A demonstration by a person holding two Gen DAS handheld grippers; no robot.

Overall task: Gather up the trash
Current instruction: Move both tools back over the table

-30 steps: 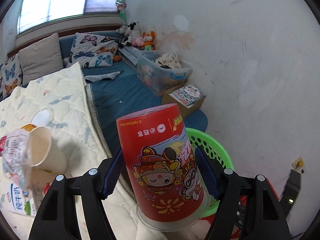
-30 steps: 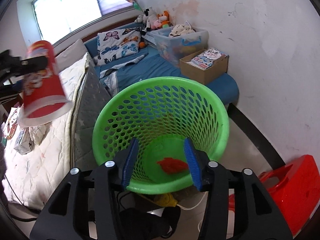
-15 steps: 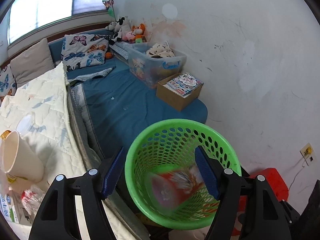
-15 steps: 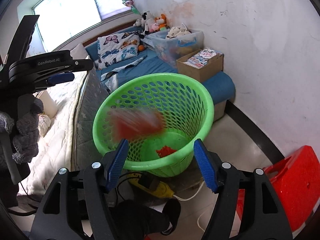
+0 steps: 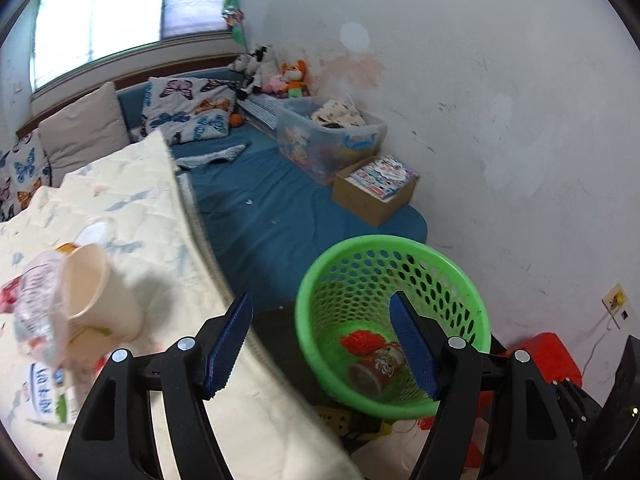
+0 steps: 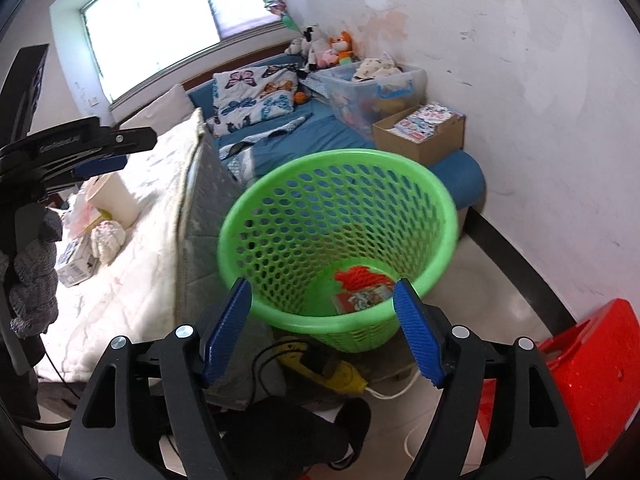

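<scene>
A green basket [image 5: 448, 264] with many holes is seen on the floor, just beside the bed [image 5: 120, 208] and near the white wall [image 5: 500, 100]. A red cup [image 5: 378, 366] with cartoon pictures is found lying on its side at the bottom of the basket. A bit of red net trash [image 5: 360, 340] is seen just beside the cup, touching it.

The left gripper [image 5: 320, 344] is held above the edge of the bed and the basket. Its blue pads are spread wide, and nothing is pinched between them. In the right wrist view the left gripper [image 6: 100, 152] is seen at the left edge, held by a hand in a grey glove [image 6: 34, 264].

The right gripper [image 6: 322, 328] is pointed down at the basket [image 6: 280, 184]. Its jaws are opening, and nothing is held between them. The red cup [image 6: 366, 296] is seen through them, down in the basket.

More trash is left on the cream blanket: a pale paper cup [image 5: 98, 292], a crinkly plastic wrapper [image 5: 34, 304] beside it, and a small white carton [image 5: 48, 396] near them. A red plastic stool [image 6: 580, 376] is seen on the floor to the right of the basket.
</scene>
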